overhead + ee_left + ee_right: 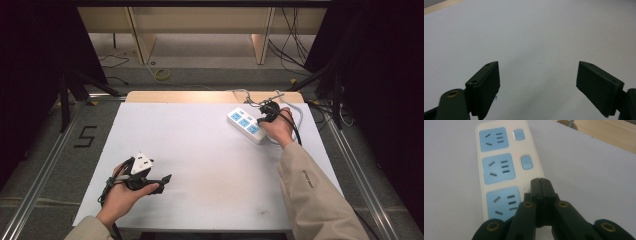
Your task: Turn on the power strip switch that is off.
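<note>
Pressing down with its jaws squeezed together, the right gripper sits on the nearest rocker-switch spot of the white power strip, probably so the closed tips work as one blunt poker. That strip lies at the far right of the white table, two switches showing red lights. Near left, the left gripper rests spread and empty, seemingly idle.

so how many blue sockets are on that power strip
3 in a row on the power strip: far socket, middle, near, beside the shut right claw, which may hide a switch.
</note>
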### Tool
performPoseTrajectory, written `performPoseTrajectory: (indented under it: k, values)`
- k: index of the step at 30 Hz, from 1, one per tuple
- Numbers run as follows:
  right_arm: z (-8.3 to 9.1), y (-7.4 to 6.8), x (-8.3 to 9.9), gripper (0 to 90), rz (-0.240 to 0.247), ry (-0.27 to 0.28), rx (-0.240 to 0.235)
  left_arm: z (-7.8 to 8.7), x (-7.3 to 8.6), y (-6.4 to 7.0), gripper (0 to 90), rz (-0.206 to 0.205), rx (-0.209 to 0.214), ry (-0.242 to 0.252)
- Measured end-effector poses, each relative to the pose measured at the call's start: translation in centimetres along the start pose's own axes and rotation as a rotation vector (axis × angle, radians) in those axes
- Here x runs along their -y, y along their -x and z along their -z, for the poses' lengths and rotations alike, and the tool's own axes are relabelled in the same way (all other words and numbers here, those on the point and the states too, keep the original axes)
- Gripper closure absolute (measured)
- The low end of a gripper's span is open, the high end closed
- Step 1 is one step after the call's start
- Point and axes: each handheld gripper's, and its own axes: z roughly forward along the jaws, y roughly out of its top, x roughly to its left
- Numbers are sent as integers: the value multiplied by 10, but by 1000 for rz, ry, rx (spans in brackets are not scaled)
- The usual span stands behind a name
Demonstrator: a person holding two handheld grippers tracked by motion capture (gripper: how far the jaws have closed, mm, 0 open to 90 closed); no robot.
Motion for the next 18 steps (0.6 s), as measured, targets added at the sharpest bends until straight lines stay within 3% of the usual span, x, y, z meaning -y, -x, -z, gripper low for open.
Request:
performPoseTrajectory:
  k: [18]
  values:
    - [-2,-5,-3,900,43,-31,31,0,0,0,188,-7,0,-5]
